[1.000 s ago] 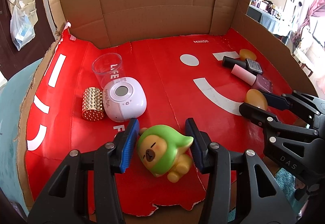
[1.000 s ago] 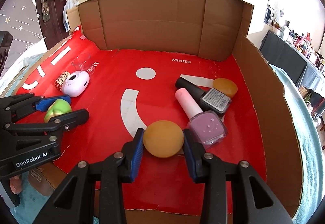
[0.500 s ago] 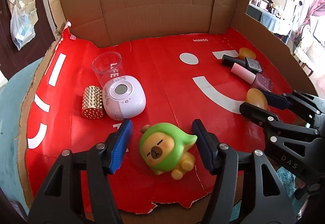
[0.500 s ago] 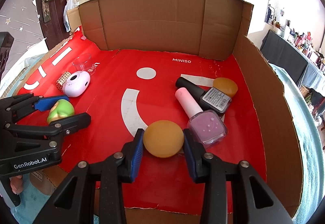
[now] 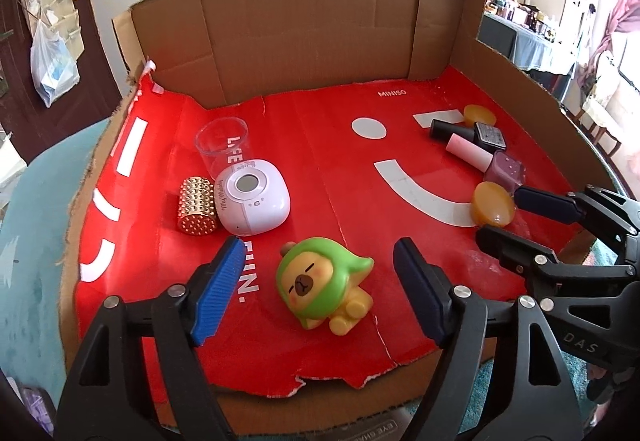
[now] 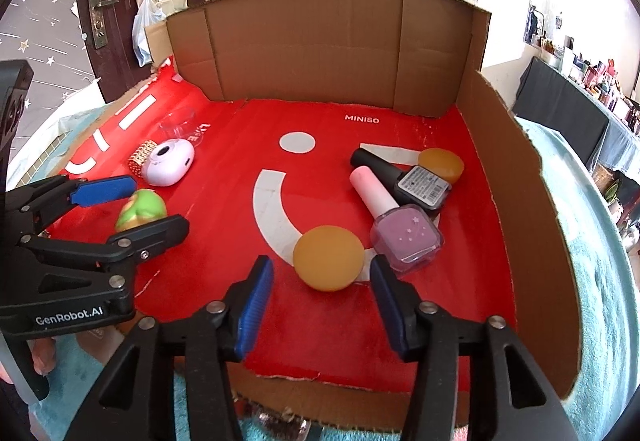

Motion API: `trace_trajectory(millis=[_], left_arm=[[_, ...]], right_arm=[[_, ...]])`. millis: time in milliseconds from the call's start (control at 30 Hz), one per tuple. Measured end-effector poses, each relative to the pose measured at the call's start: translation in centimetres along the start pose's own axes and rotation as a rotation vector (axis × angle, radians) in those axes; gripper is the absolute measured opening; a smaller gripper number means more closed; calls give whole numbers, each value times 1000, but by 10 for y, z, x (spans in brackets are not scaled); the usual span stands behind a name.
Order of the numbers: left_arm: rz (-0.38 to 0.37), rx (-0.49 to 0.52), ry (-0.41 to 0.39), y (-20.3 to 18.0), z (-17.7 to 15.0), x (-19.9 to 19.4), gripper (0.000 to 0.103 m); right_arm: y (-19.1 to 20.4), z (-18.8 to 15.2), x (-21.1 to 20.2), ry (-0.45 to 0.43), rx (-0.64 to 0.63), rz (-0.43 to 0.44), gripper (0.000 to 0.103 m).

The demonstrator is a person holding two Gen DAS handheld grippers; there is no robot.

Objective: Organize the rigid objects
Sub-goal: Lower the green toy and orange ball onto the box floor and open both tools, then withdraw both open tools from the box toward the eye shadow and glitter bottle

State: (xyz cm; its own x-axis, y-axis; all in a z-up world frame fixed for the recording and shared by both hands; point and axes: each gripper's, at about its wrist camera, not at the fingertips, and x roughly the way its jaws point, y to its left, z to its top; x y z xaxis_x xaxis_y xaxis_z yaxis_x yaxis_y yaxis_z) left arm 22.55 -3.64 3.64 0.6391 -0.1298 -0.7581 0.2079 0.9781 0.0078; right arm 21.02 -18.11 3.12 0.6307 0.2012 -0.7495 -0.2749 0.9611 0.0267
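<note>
A green-hooded capybara toy (image 5: pixel 320 287) lies on the red sheet, between the fingers of my left gripper (image 5: pixel 316 289), which is open and not touching it. The toy also shows in the right wrist view (image 6: pixel 141 209). My right gripper (image 6: pixel 322 291) is open just in front of an orange disc (image 6: pixel 328 257), which lies free on the sheet; the disc also shows in the left wrist view (image 5: pixel 493 198).
A white round device (image 5: pixel 253 196), a gold studded cylinder (image 5: pixel 196 211) and a clear cup (image 5: pixel 223 145) sit at the left. A pink polish bottle (image 6: pixel 396 219), a black bottle (image 6: pixel 408 177) and a second orange disc (image 6: pixel 442 163) lie at the right. Cardboard walls (image 6: pixel 320 45) enclose the sheet.
My left gripper has opened and let go of the capybara toy. My right gripper has opened off the orange disc and drawn back a little.
</note>
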Motion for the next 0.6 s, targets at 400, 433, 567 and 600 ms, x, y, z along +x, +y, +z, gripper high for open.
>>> trace_trajectory(millis=[400, 433, 567, 600], left_arm=[[14, 2, -69, -3, -6, -33, 92], [14, 2, -74, -3, -7, -36, 93], [11, -1, -103, -4, -10, -50, 97], [14, -1, -111, -4, -11, -53, 99]], right_arm=[[1, -5, -36, -64, 30, 51, 79], [1, -6, -40, -72, 32, 55, 80], [1, -9, -54, -102, 40, 73, 88], [1, -10, -58, -112, 42, 79, 91]])
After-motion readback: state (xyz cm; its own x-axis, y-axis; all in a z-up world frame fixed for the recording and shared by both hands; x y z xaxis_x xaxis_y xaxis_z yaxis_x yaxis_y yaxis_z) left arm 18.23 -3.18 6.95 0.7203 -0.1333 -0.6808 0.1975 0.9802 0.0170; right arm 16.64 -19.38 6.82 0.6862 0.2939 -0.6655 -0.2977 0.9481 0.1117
